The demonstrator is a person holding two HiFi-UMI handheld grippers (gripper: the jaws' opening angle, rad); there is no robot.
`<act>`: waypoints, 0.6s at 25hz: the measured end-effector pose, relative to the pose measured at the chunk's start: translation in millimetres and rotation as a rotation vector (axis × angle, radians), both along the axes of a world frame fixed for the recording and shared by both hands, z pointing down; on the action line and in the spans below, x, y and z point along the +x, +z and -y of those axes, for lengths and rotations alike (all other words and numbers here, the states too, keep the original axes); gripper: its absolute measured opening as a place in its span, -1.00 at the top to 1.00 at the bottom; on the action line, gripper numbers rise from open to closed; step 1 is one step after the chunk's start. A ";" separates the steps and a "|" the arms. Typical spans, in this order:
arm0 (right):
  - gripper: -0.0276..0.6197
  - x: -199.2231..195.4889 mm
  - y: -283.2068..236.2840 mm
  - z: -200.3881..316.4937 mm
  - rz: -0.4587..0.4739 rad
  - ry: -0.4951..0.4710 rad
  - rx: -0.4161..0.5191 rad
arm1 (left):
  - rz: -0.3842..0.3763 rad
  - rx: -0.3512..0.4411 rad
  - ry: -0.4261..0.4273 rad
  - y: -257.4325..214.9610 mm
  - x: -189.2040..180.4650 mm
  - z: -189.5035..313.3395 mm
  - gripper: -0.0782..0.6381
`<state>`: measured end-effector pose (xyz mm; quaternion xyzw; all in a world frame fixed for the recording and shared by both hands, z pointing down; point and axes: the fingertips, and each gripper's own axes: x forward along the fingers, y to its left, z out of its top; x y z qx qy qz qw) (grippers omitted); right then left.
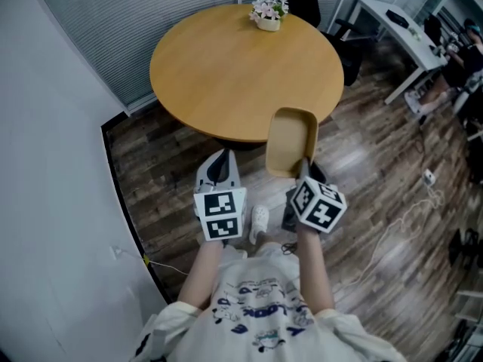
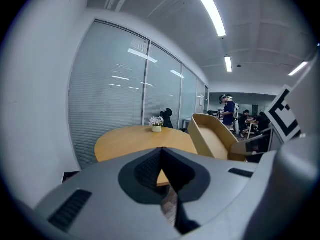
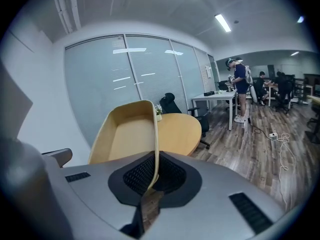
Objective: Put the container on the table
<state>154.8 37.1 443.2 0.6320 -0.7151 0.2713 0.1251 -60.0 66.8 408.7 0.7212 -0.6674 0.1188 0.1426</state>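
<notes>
**Shirt, forearms and two tongs below a tan container held in the air**

Nearest in the head view is the person's white printed shirt (image 1: 260, 315). Both forearms reach forward from it over the dark wood floor (image 1: 377, 202). A pale shoe (image 1: 259, 221) shows between the two marker cubes.

The left tongs (image 1: 219, 164) hang over the floor, just short of the near rim of the round wooden bench (image 1: 226, 74). In the left gripper view their jaws are drawn together with nothing between them.

The right tongs (image 1: 304, 166) grip the tan container (image 1: 290, 138) by one thin wall. The right gripper view shows that wall pinched between the dark pads and rising away from them. The container is empty, open side up and tilted, and it is off the bench. In the head view it overlaps the bench's near right rim, with its near end over the floor.

A small pot of flowers (image 1: 268, 12) stands at the far edge of the bench. A white desk (image 1: 392, 21) stands further off at the far right.
</notes>
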 end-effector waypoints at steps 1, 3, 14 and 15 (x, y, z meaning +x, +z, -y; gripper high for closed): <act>0.88 1.2 -0.3 11.1 0.002 -0.004 0.000 | 0.000 0.000 -0.005 -0.3 1.3 9.3 0.77; 0.88 3.0 -1.6 33.0 0.006 -0.013 0.000 | 0.002 0.000 -0.013 -1.8 3.6 27.9 0.77; 0.88 13.1 -10.8 146.9 0.016 -0.079 0.015 | 0.007 0.015 -0.073 -13.0 17.6 126.0 0.77; 0.88 13.6 -10.0 154.4 0.017 -0.083 0.014 | 0.007 0.013 -0.076 -11.9 18.4 132.5 0.77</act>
